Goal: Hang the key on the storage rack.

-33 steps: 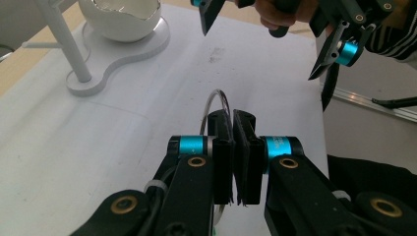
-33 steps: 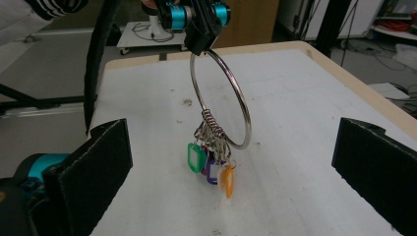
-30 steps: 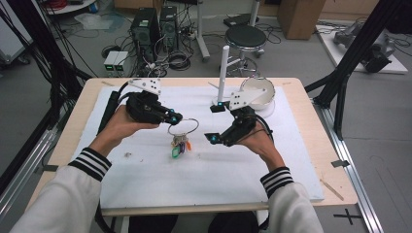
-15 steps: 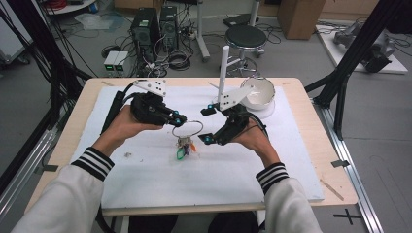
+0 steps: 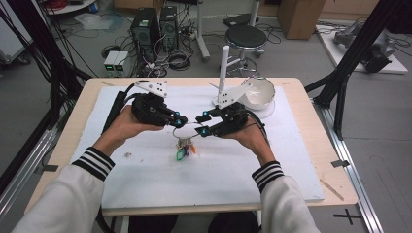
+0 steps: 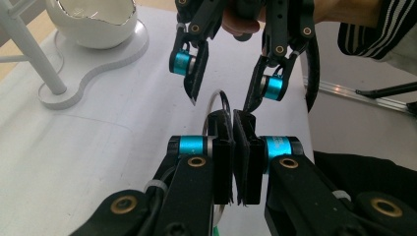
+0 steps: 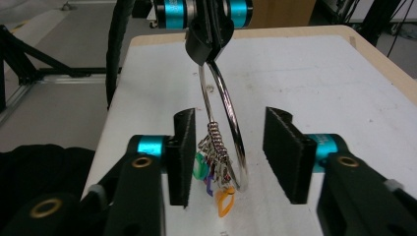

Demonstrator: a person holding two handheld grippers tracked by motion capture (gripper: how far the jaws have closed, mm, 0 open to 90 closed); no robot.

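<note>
A large metal key ring with several small coloured tags hangs over the white mat. My left gripper is shut on the ring's top; in the left gripper view its jaws pinch the wire of the ring. My right gripper stands open, facing the left one. In the right gripper view the ring hangs between its pads, touching neither, and its gripper midpoint lies on the ring. Green and orange tags dangle at the bottom.
A white bowl sits on a white stand with an upright post behind the right hand. The white foam mat covers most of the wooden table. Cables trail from both grippers.
The right gripper has moved left until its open jaws straddle the ring. The left gripper has shifted slightly right and forward, still holding the ring.
</note>
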